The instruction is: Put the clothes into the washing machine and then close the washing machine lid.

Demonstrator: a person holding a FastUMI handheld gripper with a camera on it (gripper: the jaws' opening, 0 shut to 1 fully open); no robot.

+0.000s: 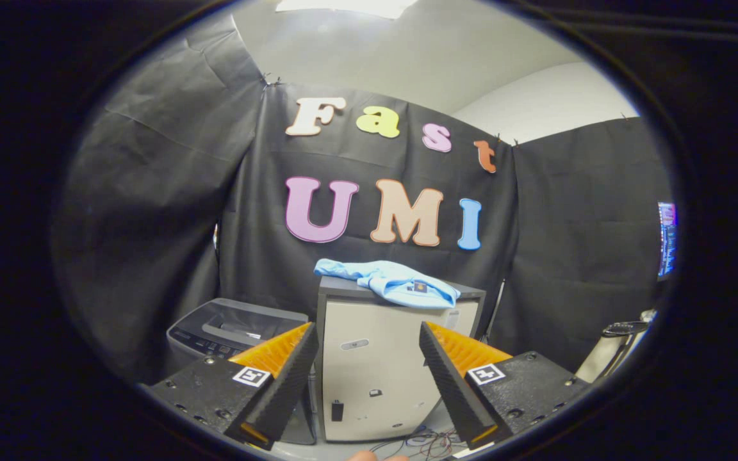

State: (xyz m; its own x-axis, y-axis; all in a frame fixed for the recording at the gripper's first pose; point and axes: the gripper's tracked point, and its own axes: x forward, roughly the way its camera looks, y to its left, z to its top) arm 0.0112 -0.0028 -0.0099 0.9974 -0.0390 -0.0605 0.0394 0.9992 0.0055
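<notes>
A light blue garment (389, 280) lies crumpled on top of a pale cabinet (382, 371), well beyond my fingers and a little above them. To the cabinet's left stands a grey top-loading washing machine (231, 330); its lid looks closed and flat. My gripper (369, 368) is open, with the fingers wide apart and nothing between them. The cabinet's front shows through the gap between the fingers. The left finger (286, 378) covers the washing machine's right side.
Black cloth walls close the booth behind and on both sides. Loose cables (430, 442) lie on the floor at the cabinet's foot. A stand or frame (619, 349) sits at the right, with a screen (665, 240) above it.
</notes>
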